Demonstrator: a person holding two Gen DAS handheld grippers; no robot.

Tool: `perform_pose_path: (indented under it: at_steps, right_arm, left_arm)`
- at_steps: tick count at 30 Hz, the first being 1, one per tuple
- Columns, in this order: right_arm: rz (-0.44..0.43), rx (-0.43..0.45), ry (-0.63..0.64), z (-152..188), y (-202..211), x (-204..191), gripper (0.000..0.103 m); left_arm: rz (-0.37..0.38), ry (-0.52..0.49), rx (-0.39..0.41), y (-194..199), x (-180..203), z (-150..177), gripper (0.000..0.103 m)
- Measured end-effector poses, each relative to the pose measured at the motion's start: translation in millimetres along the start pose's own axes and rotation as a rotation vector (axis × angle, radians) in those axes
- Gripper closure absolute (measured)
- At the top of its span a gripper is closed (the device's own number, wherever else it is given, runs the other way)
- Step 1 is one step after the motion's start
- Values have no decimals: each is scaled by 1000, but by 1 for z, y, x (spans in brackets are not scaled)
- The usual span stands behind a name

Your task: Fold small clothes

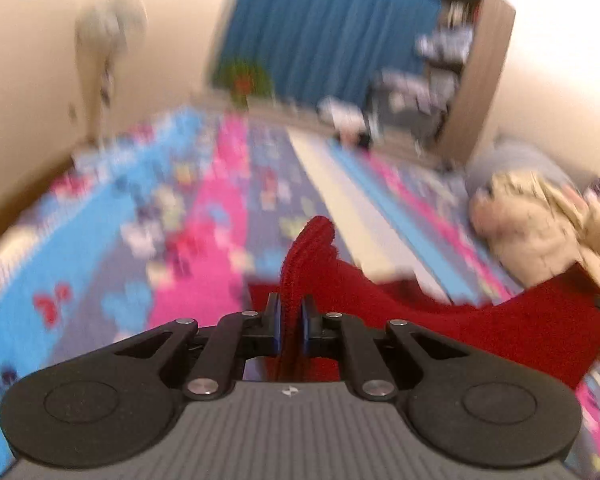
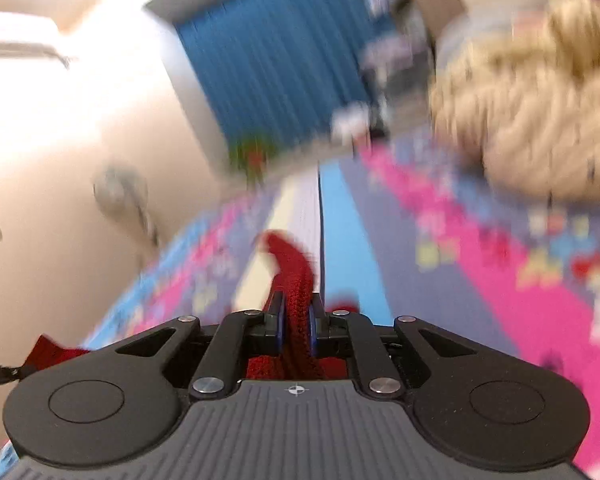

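- My left gripper [image 1: 290,322] is clamped on a bunched edge of the red knit [image 1: 440,312], which drapes off to the right over the patterned sheet [image 1: 204,216].
- My right gripper [image 2: 296,322] pinches another ridge of the same knit.
- I judge I'm lifting it to spread: I should keep both grips firm, pull apart evenly, and stay clear of the beige pile [image 1: 540,232].

A home bedroom: patterned bedsheet [image 1: 204,216], blue curtain [image 1: 324,28], cluttered shelf [image 1: 440,80].
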State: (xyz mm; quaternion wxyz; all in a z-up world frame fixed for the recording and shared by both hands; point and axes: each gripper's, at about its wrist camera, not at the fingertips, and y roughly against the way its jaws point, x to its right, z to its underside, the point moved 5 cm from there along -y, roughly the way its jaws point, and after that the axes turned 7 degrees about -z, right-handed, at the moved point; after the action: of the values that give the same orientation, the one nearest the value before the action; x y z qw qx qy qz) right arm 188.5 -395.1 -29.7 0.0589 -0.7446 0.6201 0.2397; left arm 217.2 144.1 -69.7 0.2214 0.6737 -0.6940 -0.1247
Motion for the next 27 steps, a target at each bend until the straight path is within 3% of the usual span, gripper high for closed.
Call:
perform_pose_path:
  at_steps: [3, 5, 6, 9, 10, 11, 13, 17, 19, 21, 23, 25, 27]
  right_arm:
    - [91, -9, 43, 5, -26, 9, 92]
    - [135, -98, 47, 18, -51, 19, 92]
    - [161, -166, 44, 28, -66, 27, 92]
    - [235, -380, 6, 64, -109, 51, 92]
    - [256, -418, -6, 72, -117, 56, 92]
    - [263, -425, -18, 75, -121, 58, 92]
    - [267, -374, -3, 67, -123, 49, 92]
    - [222, -157, 103, 34, -111, 18, 92]
    - [267, -103, 202, 28, -110, 12, 92]
    - [312, -152, 236, 38, -121, 18, 92]
    - [328, -278, 195, 57, -139, 34, 92]
    - [363, -407, 164, 78, -154, 51, 89]
    - [382, -451, 121, 86, -155, 60, 77]
  left_arm:
    - [-51, -10, 102, -11, 3, -12, 93]
    - [-91, -25, 78, -35, 1, -8, 93]
    - [-113, -41, 27, -52, 0, -1, 93]
    - [-203, -117, -225, -109, -7, 39, 93]
    - [-227, -137, -313, -125, -8, 54, 92]
    - [-232, -132, -342, -130, -9, 59, 92]
    - [-238, -89, -306, -129, -11, 50, 93]
    - [-173, 24, -62, -100, -15, 7, 93]
    - [-205, -22, 21, -97, -9, 2, 93]
    - [-231, -52, -18, -112, -5, 7, 93]
    - [-236, -61, -118, -136, -9, 24, 94]
    - [-296, -72, -213, -154, -15, 41, 97]
    - [-359, -49, -248, -158, -24, 45, 96]
